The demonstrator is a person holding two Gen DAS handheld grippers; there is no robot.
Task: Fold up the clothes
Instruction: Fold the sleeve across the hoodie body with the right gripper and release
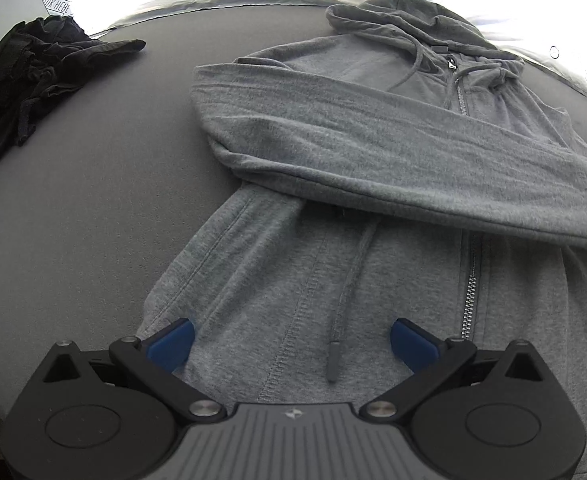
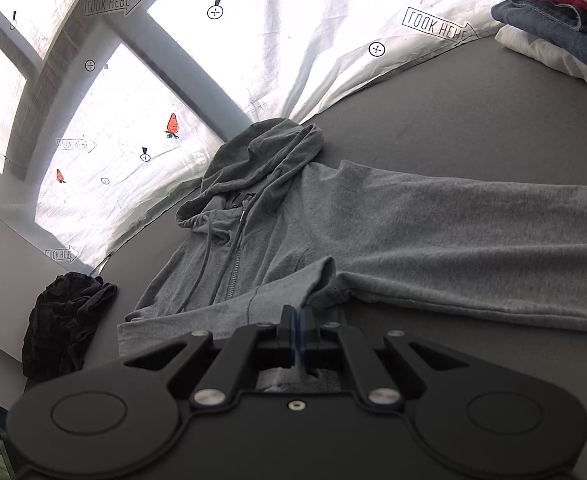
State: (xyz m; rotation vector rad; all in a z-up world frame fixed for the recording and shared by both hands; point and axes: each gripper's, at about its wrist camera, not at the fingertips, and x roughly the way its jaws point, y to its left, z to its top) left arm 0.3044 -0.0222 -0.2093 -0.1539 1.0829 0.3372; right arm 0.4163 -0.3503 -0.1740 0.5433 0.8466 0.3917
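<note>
Left gripper (image 1: 291, 338): tilted steeply downward, its blue-padded fingers (image 1: 172, 342) spread wide apart with nothing pinched between them.
Right gripper (image 2: 296, 314): tilted gently downward, its fingers pressed together on a fold of grey sleeve cuff (image 2: 319, 280).

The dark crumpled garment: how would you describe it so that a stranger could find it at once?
Start from the grey table where the grey hoodie lies spread flat. Look past the hoodie's folded sleeve to the table's edge: there sits the dark crumpled garment, apart from the hoodie. It alone is black and bunched in a heap, not laid flat.
</note>
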